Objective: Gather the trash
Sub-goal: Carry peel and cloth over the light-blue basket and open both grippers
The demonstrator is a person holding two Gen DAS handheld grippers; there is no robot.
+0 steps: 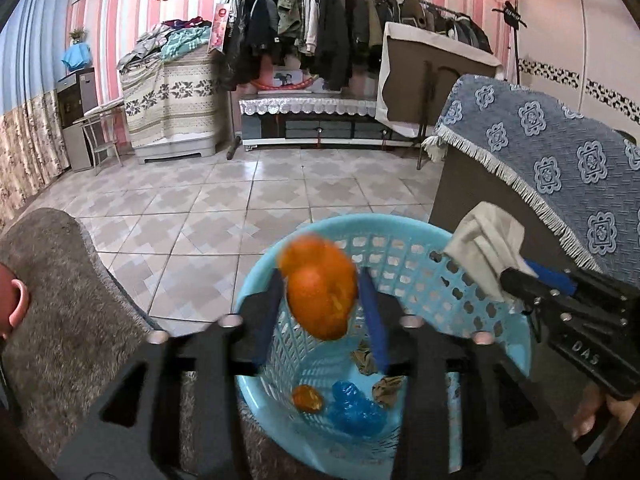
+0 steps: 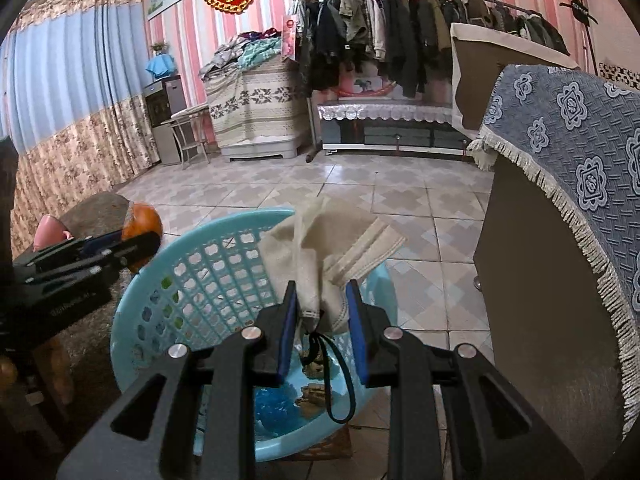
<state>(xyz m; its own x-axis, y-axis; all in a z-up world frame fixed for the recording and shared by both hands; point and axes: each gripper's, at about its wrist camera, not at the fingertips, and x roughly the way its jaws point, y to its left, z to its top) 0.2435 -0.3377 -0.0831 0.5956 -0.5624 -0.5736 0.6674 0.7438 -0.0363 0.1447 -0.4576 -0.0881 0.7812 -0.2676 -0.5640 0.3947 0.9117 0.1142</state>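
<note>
A light blue plastic basket (image 1: 404, 256) stands on the tiled floor; it also shows in the right wrist view (image 2: 200, 280). My left gripper (image 1: 320, 316) is over the basket with its jaws spread; an orange peel (image 1: 320, 292) is between them, blurred, and contact is unclear. In the right wrist view the left gripper (image 2: 132, 248) shows with the peel (image 2: 142, 220). My right gripper (image 2: 322, 312) is shut on a crumpled beige cloth (image 2: 316, 248) above the basket; it shows in the left wrist view (image 1: 486, 248). Inside lie a blue wrapper (image 1: 356, 408), an orange scrap (image 1: 306, 398) and brown scraps (image 1: 386, 388).
A cabinet draped in a blue patterned cloth (image 1: 552, 160) stands right of the basket. A grey furry stool (image 1: 60, 280) with a pink cup (image 1: 14, 304) is on the left. A clothes rack (image 1: 320, 32) and low TV stand (image 1: 312, 120) line the far wall.
</note>
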